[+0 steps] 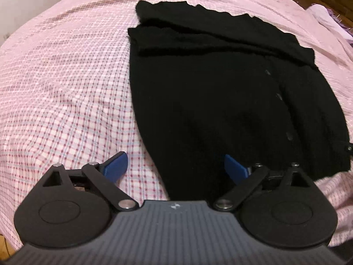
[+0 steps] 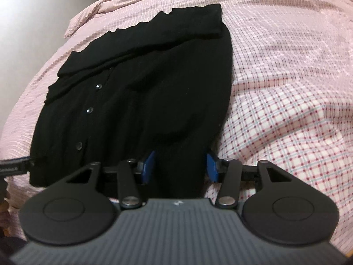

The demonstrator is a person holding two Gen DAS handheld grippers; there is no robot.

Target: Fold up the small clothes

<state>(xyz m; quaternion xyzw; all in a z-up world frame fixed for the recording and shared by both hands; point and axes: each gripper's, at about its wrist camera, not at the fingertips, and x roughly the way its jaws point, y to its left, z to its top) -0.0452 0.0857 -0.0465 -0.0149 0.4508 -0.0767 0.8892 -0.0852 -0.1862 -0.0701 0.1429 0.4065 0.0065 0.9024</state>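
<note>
Between both grippers' spread jaws lies the near hem of the black cardigan [image 1: 211, 92]; left gripper [image 1: 175, 165] and right gripper [image 2: 179, 165] grip nothing, so uneven closing could skew the fold.

The black cardigan [image 2: 136, 92] hides the right tool's [image 2: 181, 165] grip.

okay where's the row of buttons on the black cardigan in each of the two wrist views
Left wrist view: the buttons run down the right half of the black cardigan.
Right wrist view: the buttons run down the cardigan's left part, upper right to lower left.
Shared landmark: the folded band across the cardigan's far end, on the pink checked bedsheet.
</note>
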